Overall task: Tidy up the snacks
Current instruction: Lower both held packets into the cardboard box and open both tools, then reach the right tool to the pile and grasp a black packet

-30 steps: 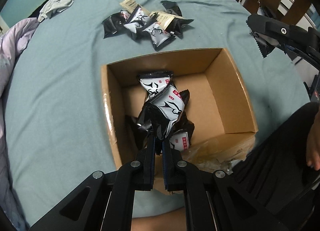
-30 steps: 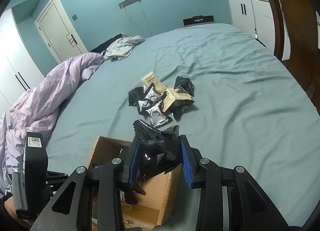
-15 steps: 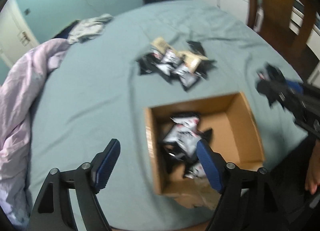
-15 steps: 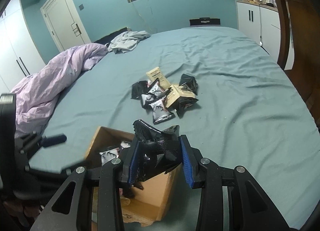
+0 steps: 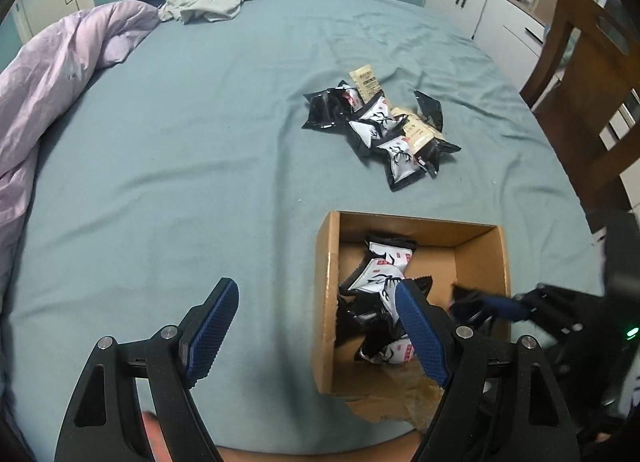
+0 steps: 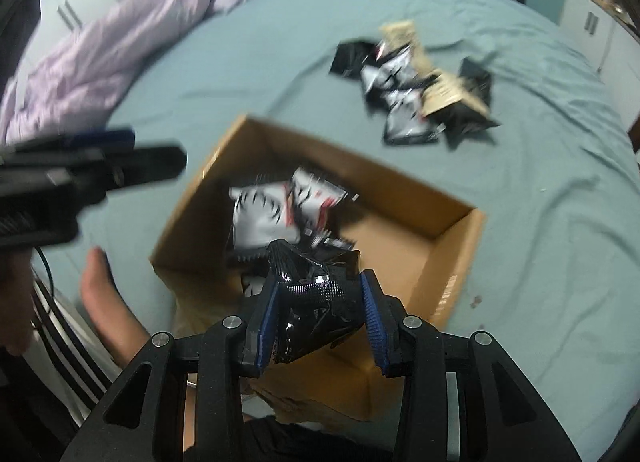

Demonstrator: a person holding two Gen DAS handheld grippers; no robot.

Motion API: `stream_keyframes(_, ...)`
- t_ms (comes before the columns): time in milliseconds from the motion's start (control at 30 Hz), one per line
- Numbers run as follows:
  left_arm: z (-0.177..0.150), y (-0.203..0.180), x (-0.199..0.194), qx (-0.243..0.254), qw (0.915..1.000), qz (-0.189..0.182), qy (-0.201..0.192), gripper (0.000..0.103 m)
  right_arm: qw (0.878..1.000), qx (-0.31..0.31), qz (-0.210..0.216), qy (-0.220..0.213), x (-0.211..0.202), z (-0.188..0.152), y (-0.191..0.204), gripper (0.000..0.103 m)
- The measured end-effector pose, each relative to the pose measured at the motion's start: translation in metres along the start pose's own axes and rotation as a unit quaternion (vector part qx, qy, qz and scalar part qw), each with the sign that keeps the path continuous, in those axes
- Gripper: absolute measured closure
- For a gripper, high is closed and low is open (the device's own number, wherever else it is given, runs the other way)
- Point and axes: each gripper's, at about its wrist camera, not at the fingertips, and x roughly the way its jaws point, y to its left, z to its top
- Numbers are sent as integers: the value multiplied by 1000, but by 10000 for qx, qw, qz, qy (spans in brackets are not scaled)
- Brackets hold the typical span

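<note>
The right gripper (image 6: 320,302) has its jaws clamped on a crumpled black packet (image 6: 312,294), pads pressing it from both sides, and it hangs over the near half of the box (image 6: 452,262). In the left wrist view the same gripper shows at four o'clock, blurred, just above the box's right part. The left gripper (image 5: 316,326) stands with jaws wide and nothing between them; one blue pad is over the bed (image 5: 180,165), the other over the box's left edge.

Inside the box (image 5: 480,258) lie several black-and-white packets (image 5: 380,274), heaped toward its left wall; the right half of the floor is bare cardboard. At twelve to one o'clock from the box, well apart from it on the bed, sits the loose pile (image 5: 380,129): more black-and-white packets plus two beige ones.

The step in hand looks like dropping the right-hand packet into the box. That calls for lowering it a little and opening the jaws over the bare floor. The empty left gripper is then free to reach toward twelve o'clock for the pile.

The packets carry a black antler-like drawing and a small red label; the beige ones bear dark print. None of the writing is legible.
</note>
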Motion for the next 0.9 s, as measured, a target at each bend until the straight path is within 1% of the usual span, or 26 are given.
stream_keyframes(100,-1,1,0,-31,10000,-24,16,21,9992,-76,-47,389,16,6,4,65)
stream_keyframes(167,-1,2,1,-66,10000,-35,66,22,9983,-65,1,584,25,8,4,63)
stream_keyframes(200,-2,2,2,-68,9999,-22,77,22,9981,-27,66,615,26,10,3,60)
stream_keyframes(267,-2,3,3,-34,9999,90,75,22,9972,200,388,608,25,13,-4,58)
stream_keyframes(300,-3,2,3,-13,9999,160,62,22,9962,342,550,585,22,12,-9,51)
stream_keyframes(333,-3,2,3,27,9997,252,40,21,9951,489,677,529,19,13,-15,45)
stream_keyframes(367,-4,0,2,88,9994,337,15,22,9943,603,756,447,15,13,-20,43)
stream_keyframes(500,-7,-5,1,249,9984,507,-64,21,9876,1157,1050,-162,-13,12,-41,35)
stream_keyframes(600,-8,-9,-1,383,9973,623,-91,21,9807,1532,1106,-503,-34,7,-58,34)
stream_keyframes(667,-9,-12,-5,426,9974,561,-150,21,9786,1675,1002,-656,-46,5,-67,34)
stream_keyframes(733,-9,-16,-8,509,9970,528,-230,21,9813,1607,727,-772,-61,1,-71,34)
stream_keyframes(767,-10,-19,-10,573,9964,562,-272,21,9842,1494,484,-823,-67,2,-73,34)
stream_keyframes(800,-10,-22,-11,629,9958,594,-294,21,9854,1433,342,-859,-74,2,-75,34)
stream_keyframes(833,-9,-24,-11,657,9959,554,-278,21,9857,1411,255,-888,-78,2,-78,34)
stream_keyframes(900,-9,-25,-10,616,9973,358,-195,21,9809,1628,329,-1016,-86,-1,-89,34)
